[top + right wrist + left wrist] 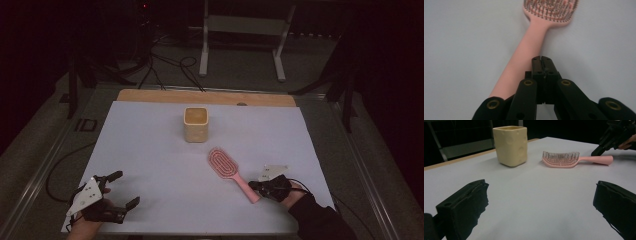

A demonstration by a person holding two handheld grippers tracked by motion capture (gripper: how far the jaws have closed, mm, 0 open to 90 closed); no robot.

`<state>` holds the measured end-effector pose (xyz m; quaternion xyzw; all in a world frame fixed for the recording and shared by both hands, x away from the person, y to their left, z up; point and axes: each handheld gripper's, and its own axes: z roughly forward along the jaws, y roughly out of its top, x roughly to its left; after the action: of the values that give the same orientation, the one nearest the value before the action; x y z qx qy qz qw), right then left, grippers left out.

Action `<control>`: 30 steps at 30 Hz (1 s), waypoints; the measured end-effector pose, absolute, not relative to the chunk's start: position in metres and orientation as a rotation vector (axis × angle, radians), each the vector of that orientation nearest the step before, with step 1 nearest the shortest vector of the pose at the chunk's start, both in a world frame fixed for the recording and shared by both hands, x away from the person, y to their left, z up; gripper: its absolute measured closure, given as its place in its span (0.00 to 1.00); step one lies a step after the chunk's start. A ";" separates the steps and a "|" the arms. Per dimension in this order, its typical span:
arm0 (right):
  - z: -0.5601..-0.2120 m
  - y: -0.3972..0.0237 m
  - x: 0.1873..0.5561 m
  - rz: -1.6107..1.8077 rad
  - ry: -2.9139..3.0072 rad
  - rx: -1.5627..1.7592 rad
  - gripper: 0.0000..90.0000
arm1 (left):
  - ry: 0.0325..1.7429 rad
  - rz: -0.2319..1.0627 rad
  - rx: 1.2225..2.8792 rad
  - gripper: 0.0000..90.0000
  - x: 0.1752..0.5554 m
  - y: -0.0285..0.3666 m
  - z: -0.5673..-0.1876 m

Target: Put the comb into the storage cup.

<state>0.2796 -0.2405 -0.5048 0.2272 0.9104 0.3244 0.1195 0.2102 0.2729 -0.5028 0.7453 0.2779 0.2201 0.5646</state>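
A pink hairbrush lies bristles up on the white sheet, its handle pointing to the near right. My right gripper hovers at the handle's end, jaws shut together with nothing between them. From the right gripper view the closed tips sit over the brush handle. A pale yellow square cup stands upright behind the brush. My left gripper rests at the near left, jaws wide open and empty. In the left gripper view the cup and brush lie ahead of it.
The white sheet covers a wooden table with a bare strip along its far edge. Cables and a metal stand occupy the dark floor beyond. A cable trails off the table's left side.
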 end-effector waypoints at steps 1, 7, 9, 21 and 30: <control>-0.505 -0.240 0.279 0.950 2.667 0.660 1.00 | 0.653 0.516 1.753 0.00 0.210 0.273 -0.503; -0.502 -0.240 0.280 0.937 2.643 0.686 1.00 | 0.655 0.518 1.752 0.00 0.210 0.273 -0.503; -0.499 -0.242 0.280 0.939 2.620 0.722 1.00 | 0.658 0.517 1.754 0.00 0.211 0.274 -0.503; -0.475 -0.241 0.276 0.963 2.499 0.856 0.95 | 0.659 0.515 1.756 0.00 0.211 0.274 -0.503; -0.456 -0.226 0.269 0.964 2.449 0.909 0.82 | 0.656 0.514 1.753 0.00 0.210 0.274 -0.503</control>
<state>0.2689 -0.2258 -0.4556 0.3214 0.8654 0.3408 0.1776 0.2105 0.2735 -0.5028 0.7451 0.2788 0.2187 0.5650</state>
